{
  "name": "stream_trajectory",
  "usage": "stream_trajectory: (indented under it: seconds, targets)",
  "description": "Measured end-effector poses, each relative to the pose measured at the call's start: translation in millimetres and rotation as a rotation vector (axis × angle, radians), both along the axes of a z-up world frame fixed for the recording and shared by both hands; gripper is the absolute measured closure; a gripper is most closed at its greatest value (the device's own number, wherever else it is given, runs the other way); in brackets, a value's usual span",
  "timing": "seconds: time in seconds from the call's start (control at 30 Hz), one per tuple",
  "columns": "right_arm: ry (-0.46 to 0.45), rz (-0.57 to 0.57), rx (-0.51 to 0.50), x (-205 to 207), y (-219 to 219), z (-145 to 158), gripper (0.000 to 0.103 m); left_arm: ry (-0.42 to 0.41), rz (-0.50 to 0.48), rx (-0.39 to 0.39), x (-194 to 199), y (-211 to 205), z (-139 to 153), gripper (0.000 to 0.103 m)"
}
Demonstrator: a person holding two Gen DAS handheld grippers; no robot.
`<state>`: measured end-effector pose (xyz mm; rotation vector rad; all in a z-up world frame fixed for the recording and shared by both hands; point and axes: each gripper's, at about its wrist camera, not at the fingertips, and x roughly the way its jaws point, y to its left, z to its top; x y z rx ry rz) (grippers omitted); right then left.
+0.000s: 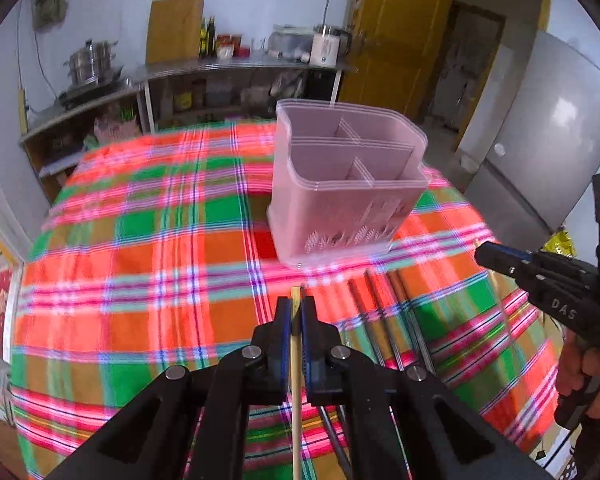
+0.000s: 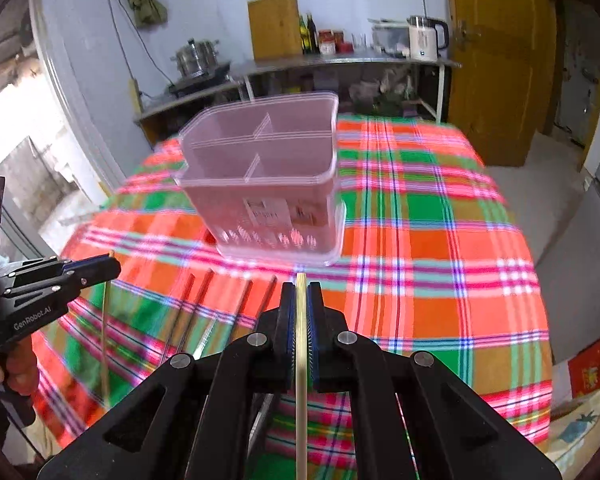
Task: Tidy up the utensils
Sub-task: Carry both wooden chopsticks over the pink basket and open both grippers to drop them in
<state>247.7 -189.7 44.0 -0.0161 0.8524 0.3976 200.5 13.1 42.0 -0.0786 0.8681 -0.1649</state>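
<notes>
On a table (image 1: 140, 240) covered by a bright plaid cloth of orange, green and pink stands a translucent pink utensil holder (image 1: 346, 184), upright, with inner walls that split it into compartments. No utensils can be seen inside it. Its lower walls have rows of small drain slots, and it sits on a shallow matching tray.

Nearer the cameras, the left hand-held gripper (image 1: 296, 304) has its two blue-padded fingers pressed together on a pale wooden chopstick (image 1: 296, 400). The stick runs lengthwise between the pads, with its tip poking out just past them. The right hand-held gripper (image 2: 301, 292) pinches a second pale chopstick (image 2: 301, 392) in the same way, its end also just clear of the fingertips. Both grippers point toward the holder and are apart from it.

Between the two grippers, several dark chopsticks (image 1: 380, 312) lie on the cloth, side by side, just short of the holder. Motion blur makes their exact number hard to tell.

A person's hand (image 1: 584, 368) grips the handle of the right gripper at the edge of the left wrist view.

Behind the table are metal shelves (image 2: 340, 64) carrying a steel pot, bottles and a white kettle, beside a yellow door (image 2: 496, 60).
</notes>
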Motion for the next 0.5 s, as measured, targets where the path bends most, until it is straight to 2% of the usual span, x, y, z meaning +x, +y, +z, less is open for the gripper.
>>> stream_trajectory:
  seconds: [0.13,0.5]
  targets:
    - [-0.038,0.000,0.043,-6.3,-1.5,19.8,0.098,-0.047,-0.009,0.005,-5.7,0.0,26.2,0.098]
    - [-0.126,0.004,0.042,-25.1,-1.5,59.9,0.098,-0.104,-0.043,-0.013,-15.2,-1.4,66.0,0.098]
